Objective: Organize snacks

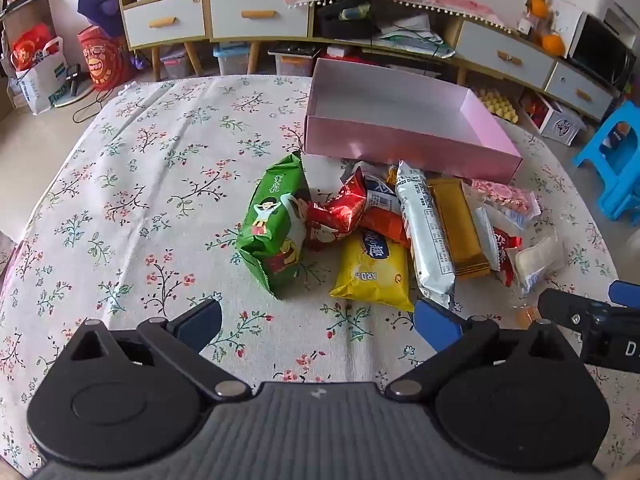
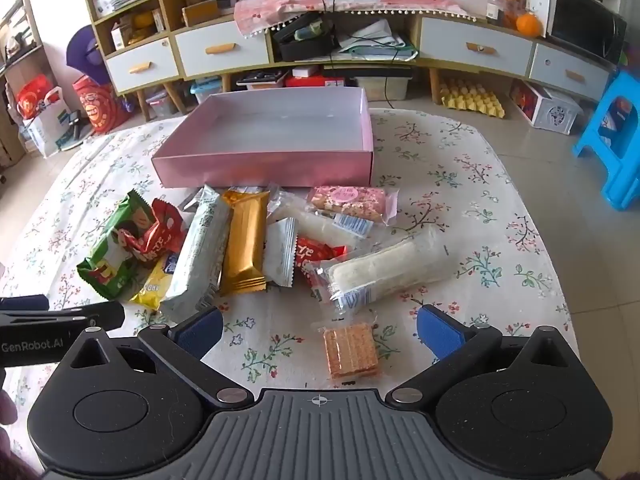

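So basically nothing's sorted yet. The pink box [image 2: 264,168] sits on the counter [image 2: 460,208] with nothing inside it, and every snack is in a heap right in front of the box's near wall. On the left end of the heap there's the green bag [image 1: 276,228] with a red pouch [image 1: 336,212] leaning on it, then a yellow packet [image 1: 374,270], a long white pack [image 2: 198,248], and a gold bar [image 2: 244,242]. Closer to the box's right end is the pink nougat bar [image 2: 348,198], plus a clear-wrapped white roll [image 2: 384,266]. One wafer pack [image 2: 351,350] lies apart from the pile, farthest from the box.

The left gripper [image 1: 318,326] hovers short of the yellow packet, jaws spread wide, holding nothing. The right gripper [image 2: 318,330] is the same, wide and empty, with the wafer pack sitting between its fingers on the cloth. My guess: that wafer goes first, and the whole pile is left to do.
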Demonstrator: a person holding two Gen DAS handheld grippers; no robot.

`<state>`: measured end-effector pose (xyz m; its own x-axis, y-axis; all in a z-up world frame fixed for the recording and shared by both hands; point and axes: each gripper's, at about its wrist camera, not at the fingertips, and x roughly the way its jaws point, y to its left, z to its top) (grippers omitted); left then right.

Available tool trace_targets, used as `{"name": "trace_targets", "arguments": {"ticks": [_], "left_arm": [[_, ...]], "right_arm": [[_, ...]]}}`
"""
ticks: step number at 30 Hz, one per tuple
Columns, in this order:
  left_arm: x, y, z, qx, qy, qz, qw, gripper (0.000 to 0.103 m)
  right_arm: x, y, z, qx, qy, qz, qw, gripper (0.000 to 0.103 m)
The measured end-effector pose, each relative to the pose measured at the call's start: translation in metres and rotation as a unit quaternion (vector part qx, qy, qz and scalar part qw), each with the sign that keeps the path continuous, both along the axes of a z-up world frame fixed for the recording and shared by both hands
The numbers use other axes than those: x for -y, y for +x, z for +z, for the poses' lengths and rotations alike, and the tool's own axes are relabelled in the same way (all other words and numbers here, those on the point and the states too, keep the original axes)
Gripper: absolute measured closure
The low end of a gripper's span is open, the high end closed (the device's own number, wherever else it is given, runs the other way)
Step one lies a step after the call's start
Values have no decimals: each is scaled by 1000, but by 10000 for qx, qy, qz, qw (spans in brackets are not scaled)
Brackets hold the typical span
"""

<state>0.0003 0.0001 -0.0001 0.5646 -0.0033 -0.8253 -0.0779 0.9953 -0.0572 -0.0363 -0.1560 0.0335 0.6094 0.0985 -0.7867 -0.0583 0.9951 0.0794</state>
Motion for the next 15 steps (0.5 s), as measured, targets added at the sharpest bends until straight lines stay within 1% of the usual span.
{"name": "trace_targets", "arguments": {"ticks": [6,7,10,15], "left_arm": [[0,-1,0,23,29,-16,10000,0],[2,-2,1,25,26,-7,10000,0],[5,-2,0,23,5,18,10000,0],[10,-6,0,25,13,30,10000,0]], "right_arm": [[-2,-6,-1,-63,-67,120,9999,0],[-4,0,-1,-106,-91,64,9999,0],[-3,2,-1,-66,-128,-4,9999,0],[-1,3,-1,-122,-44,-8,9999,0]]}}
